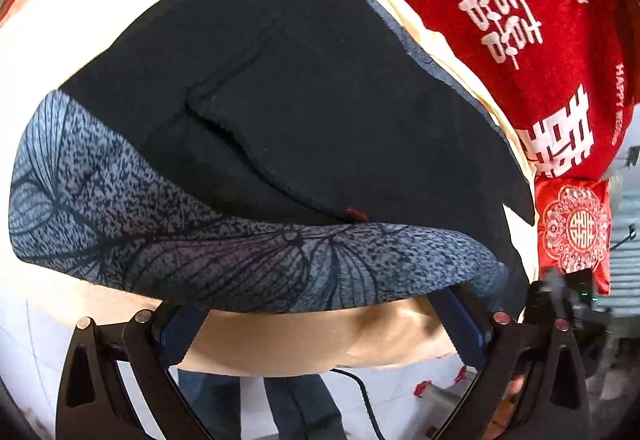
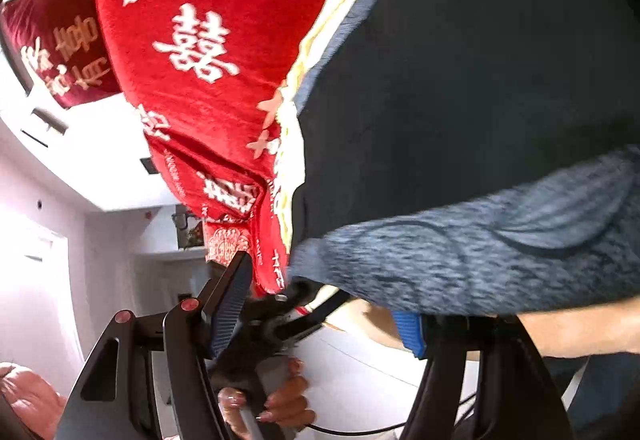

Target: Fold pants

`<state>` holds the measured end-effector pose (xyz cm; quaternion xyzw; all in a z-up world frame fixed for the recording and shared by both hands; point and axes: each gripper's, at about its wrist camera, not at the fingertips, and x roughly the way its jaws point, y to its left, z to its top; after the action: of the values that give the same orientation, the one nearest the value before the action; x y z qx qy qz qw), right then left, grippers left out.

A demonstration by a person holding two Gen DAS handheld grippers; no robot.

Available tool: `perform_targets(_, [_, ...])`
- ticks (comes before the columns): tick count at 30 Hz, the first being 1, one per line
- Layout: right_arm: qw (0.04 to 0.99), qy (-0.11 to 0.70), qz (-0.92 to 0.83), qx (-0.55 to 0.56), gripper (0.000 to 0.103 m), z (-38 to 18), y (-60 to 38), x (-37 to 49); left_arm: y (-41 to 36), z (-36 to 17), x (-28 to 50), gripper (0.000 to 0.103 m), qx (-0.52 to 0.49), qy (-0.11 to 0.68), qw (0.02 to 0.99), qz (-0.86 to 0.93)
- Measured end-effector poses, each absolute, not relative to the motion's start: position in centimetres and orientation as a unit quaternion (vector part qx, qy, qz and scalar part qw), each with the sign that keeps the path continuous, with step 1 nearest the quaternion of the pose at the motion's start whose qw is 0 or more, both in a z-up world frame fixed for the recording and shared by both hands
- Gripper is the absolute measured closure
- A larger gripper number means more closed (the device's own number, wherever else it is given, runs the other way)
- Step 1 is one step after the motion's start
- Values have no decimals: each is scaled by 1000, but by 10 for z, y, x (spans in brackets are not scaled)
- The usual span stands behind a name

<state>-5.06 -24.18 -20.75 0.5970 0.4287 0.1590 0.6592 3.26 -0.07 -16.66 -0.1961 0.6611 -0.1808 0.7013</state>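
The black pants (image 1: 288, 88) lie flat on the cream bed (image 1: 280, 344), with a grey-blue patterned band (image 1: 200, 236) along the near edge. My left gripper (image 1: 320, 304) is open, its blue-padded fingers (image 1: 180, 328) wide apart just under the band at the bed's edge. In the right wrist view the same pants (image 2: 480, 80) and band (image 2: 480, 240) fill the right side. My right gripper (image 2: 332, 304) is open, one finger (image 2: 230, 304) left of the band's end, the other (image 2: 410, 332) below the band. Neither holds cloth.
A red blanket with white characters (image 1: 520, 20) lies beside the pants, also in the right wrist view (image 2: 200, 60). A small red pillow (image 1: 574, 232) sits near the bed corner. The other gripper and the hand holding it (image 2: 276, 400) show below. White tiled floor (image 1: 24, 352) lies beneath.
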Motion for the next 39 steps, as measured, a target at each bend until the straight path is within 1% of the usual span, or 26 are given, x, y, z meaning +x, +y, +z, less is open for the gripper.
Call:
perform_targets(4, [643,425,121,626,33,-229,-255,-64,-7,-163,30,2,-175,658,707,-193])
perform_targets(8, [628,409,90,656,33,-242,-271,-79,12,-155,26,1,-189,652,705,-203])
perform_targets(10, [616,399,84,674,33,-247,-279,-85,21,-161,29,1,-201,659,698,-196])
perform_targets(11, [608,399,83,681,37,-249,-281,-86,24,-165,30,1,-203,662,696,-188])
perform_targets(12, [604,400,81,685,47,-251,-282,-86,26,-170,32,1,-205,665,695,-181])
perform_targets(13, [599,401,76,689,60,-252,-283,-87,27,-175,35,1,-208,667,693,-174])
perform_targets(14, [594,401,72,694,67,-253,-284,-89,29,-177,36,2,-211,668,694,-166])
perform_targets(15, [587,399,68,701,81,-253,-286,-91,31,-179,37,7,-214,666,697,-159])
perform_targets(16, [583,402,64,703,88,-253,-287,-94,33,-179,38,21,-214,666,699,-148])
perform_targets(17, [584,407,60,700,89,-251,-286,-95,36,-179,38,34,-209,670,699,-139])
perform_targets(18, [591,415,55,690,91,-245,-286,-96,38,-179,38,41,-203,674,698,-131])
perform_targets(19, [601,426,52,675,91,-237,-287,-94,41,-178,39,57,-197,679,697,-124])
perform_targets(20, [611,434,50,660,92,-230,-288,-94,44,-177,39,66,-194,681,695,-123])
perform_targets(23, [641,457,59,614,92,-201,-294,-82,49,-158,44,67,-202,675,697,-133])
perform_targets(26, [665,471,78,574,92,-173,-304,-56,35,-124,56,67,-178,656,719,-146])
perform_targets(31, [678,495,109,532,92,-144,-334,3,-1,-84,111,67,-157,623,751,-155])
perform_targets(35, [672,530,129,501,92,-140,-359,80,-29,-73,174,67,-138,604,770,-154])
perform_targets(39, [666,563,138,470,90,-161,-380,154,-59,-94,244,67,-114,590,788,-134])
